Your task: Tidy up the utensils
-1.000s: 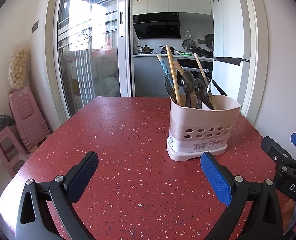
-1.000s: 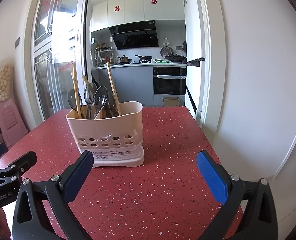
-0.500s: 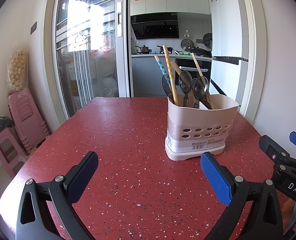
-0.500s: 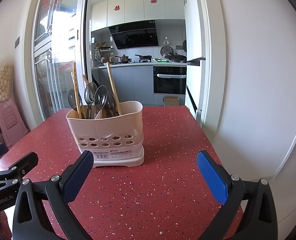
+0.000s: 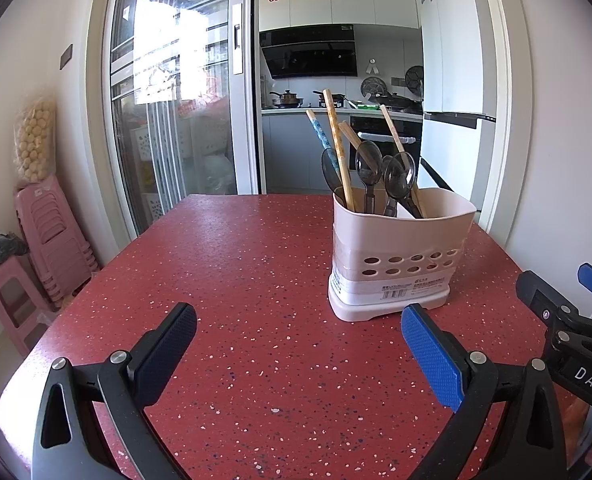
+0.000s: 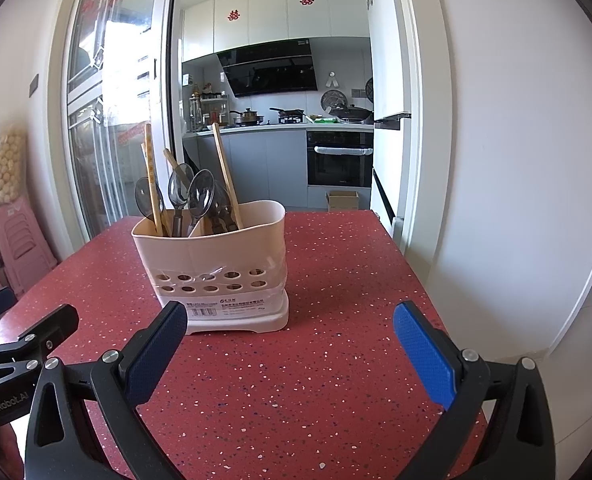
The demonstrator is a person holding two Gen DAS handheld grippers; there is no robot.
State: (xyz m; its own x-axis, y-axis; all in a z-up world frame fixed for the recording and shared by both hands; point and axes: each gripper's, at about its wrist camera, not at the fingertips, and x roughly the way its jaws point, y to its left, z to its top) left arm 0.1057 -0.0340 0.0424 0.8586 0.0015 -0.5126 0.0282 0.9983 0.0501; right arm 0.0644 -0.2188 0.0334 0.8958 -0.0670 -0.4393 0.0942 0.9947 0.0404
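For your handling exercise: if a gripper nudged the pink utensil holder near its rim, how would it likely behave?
The utensil holder looks like thin, probably light plastic. Its chopsticks and spoons rise well above the rim, so it may tip rather than slide. The flared base could steady it somewhat on the red table.

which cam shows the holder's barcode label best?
Right wrist: the barcode label on the utensil holder faces the camera nearly square. Left wrist shows it obliquely and smaller, wrapping around the base.
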